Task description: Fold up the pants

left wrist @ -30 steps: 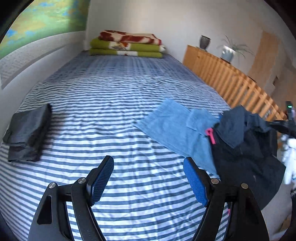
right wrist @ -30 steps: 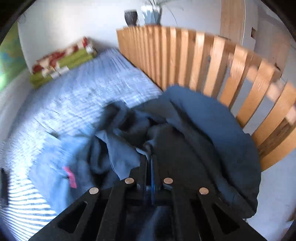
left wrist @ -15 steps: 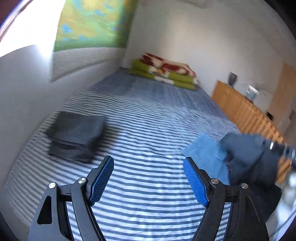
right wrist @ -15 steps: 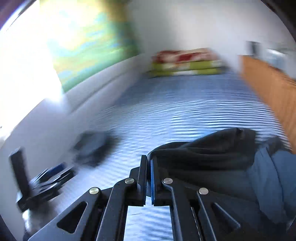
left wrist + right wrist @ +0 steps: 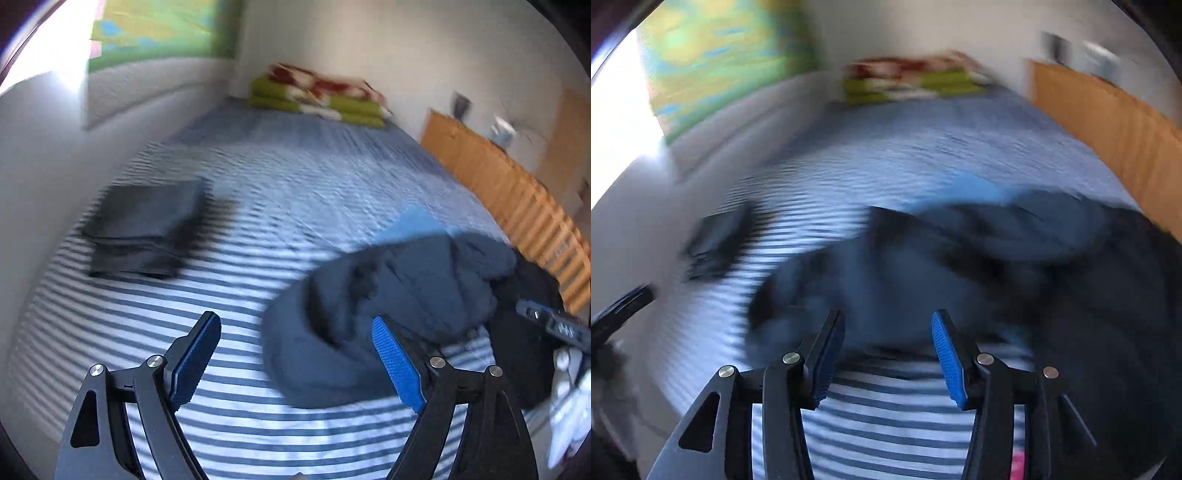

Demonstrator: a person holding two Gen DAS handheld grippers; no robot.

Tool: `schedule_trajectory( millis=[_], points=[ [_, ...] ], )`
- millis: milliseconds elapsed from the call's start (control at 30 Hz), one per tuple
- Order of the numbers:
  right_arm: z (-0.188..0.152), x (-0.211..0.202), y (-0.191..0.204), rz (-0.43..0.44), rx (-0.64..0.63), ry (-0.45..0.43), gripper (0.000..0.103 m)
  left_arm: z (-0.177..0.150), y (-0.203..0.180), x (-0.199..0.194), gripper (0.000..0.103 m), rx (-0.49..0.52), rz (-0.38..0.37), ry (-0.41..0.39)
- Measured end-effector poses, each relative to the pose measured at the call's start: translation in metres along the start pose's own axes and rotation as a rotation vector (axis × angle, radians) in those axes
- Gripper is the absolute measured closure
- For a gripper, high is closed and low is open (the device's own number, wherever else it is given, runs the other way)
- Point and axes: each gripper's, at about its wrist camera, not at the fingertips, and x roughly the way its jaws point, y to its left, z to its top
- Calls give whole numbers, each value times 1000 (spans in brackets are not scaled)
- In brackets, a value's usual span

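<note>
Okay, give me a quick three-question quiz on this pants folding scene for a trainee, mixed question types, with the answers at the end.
1. True or false: the folded dark grey garment lies beside the wall, apart from the crumpled dark blue pants.

2. Multiple choice: what is between the jaws of the right gripper?
A. a pinched fold of the pants
B. nothing but the striped sheet behind them
C. the light blue towel

3. Fill in: at the far end of the bed sits a stack of folded ____.

Key: 1 true. 2 B; the jaws are opening and the pants lie just beyond their tips. 3 blankets, green and red-patterned.
</note>
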Motion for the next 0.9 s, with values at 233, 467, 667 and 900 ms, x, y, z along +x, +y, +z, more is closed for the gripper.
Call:
schedule_trajectory(
  millis=[233,467,667,900],
  points=[
    [-14,0,-107,-88,232,21,57,-13,-148,91,12,220,-158,137],
    [-27,-13,-123,-89,237,13,57,-24,-251,169,40,460,-17,152],
    [-26,-21,-120,-79,223,-13,57,11,-195,151,91,307,-11,132],
    [-16,2,-83,-9,162,9,57,47,-47,75,92,127,188,-8]
  ],
)
